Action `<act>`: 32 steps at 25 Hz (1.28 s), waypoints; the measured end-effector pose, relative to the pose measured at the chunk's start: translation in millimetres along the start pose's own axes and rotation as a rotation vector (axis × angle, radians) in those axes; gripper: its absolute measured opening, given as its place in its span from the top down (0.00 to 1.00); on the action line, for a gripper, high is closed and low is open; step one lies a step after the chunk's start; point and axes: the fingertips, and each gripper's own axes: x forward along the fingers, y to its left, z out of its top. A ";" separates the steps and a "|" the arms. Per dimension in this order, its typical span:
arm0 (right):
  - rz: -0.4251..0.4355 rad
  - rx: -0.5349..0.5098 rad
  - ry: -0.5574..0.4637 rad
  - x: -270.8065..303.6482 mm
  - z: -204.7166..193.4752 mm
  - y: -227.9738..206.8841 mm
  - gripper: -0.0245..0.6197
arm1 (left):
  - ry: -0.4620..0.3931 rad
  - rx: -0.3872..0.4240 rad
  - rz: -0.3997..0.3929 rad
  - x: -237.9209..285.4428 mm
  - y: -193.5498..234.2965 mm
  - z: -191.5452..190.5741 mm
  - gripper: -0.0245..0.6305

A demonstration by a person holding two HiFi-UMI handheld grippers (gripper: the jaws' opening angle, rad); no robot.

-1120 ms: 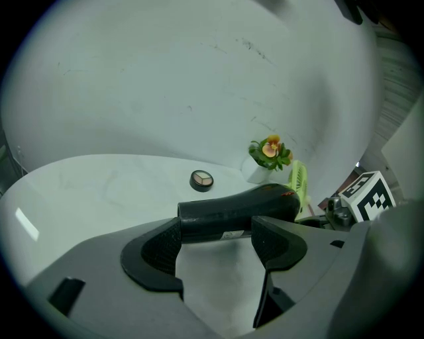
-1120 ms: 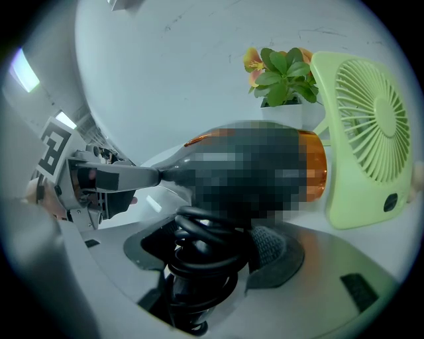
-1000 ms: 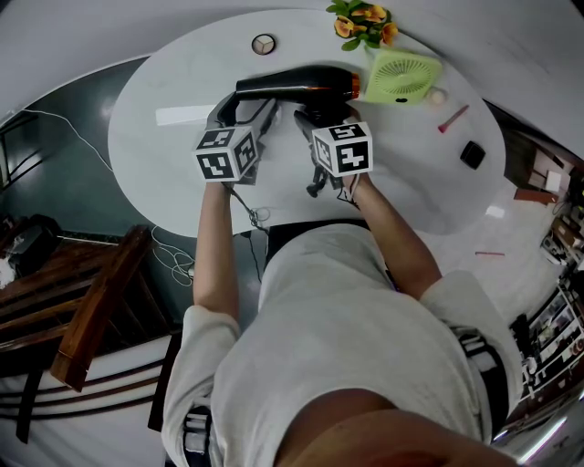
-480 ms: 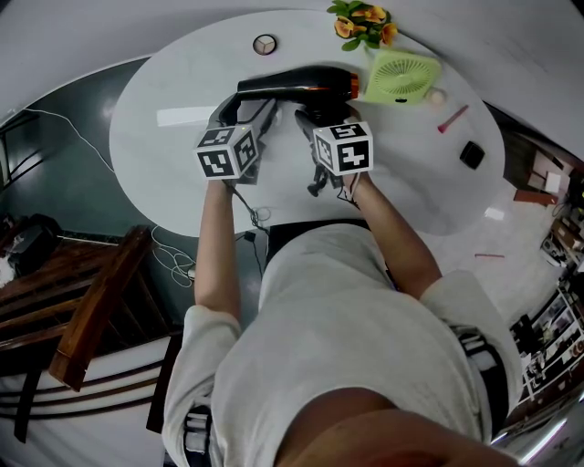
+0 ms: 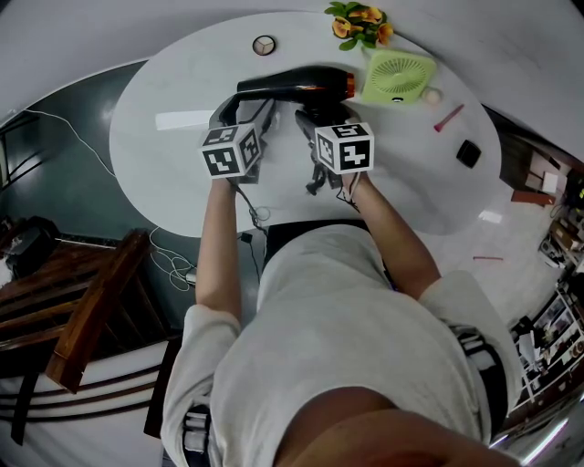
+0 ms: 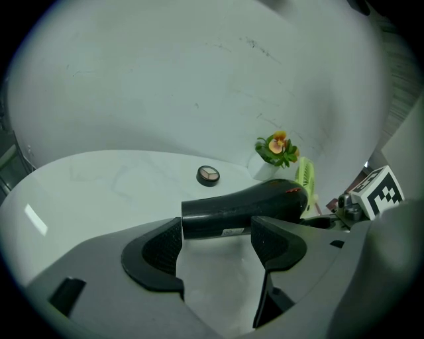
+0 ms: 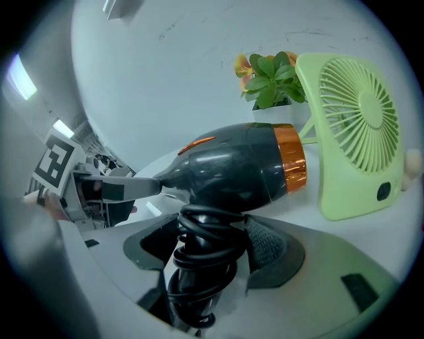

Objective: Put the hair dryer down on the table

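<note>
A black hair dryer (image 5: 292, 86) with an orange ring lies crosswise over the far part of the white oval table (image 5: 173, 155). My right gripper (image 5: 321, 114) is shut on its handle, which has the black cord (image 7: 202, 255) coiled round it; the body (image 7: 232, 165) rises above the jaws. I cannot tell whether the dryer touches the tabletop. My left gripper (image 6: 215, 242) is open, and the dryer's barrel (image 6: 245, 205) runs across just beyond its fingertips. In the head view the left gripper (image 5: 245, 108) sits at the nozzle end.
A green desk fan (image 5: 399, 75) stands right behind the dryer's orange end, with a potted flower (image 5: 360, 23) beside it. A round compact (image 5: 264, 44), a white strip (image 5: 182, 118), a red pen (image 5: 450, 119) and a small black object (image 5: 468, 153) lie on the table. A wooden chair (image 5: 91, 310) stands at the left.
Almost nothing has changed. The left gripper has drifted slightly to the right; the right gripper and the dryer stay where they were.
</note>
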 end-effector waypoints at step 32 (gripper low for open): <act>-0.063 0.046 -0.120 -69.4 -39.4 18.0 0.60 | 0.018 -0.009 -0.054 -56.4 -45.6 -70.5 0.46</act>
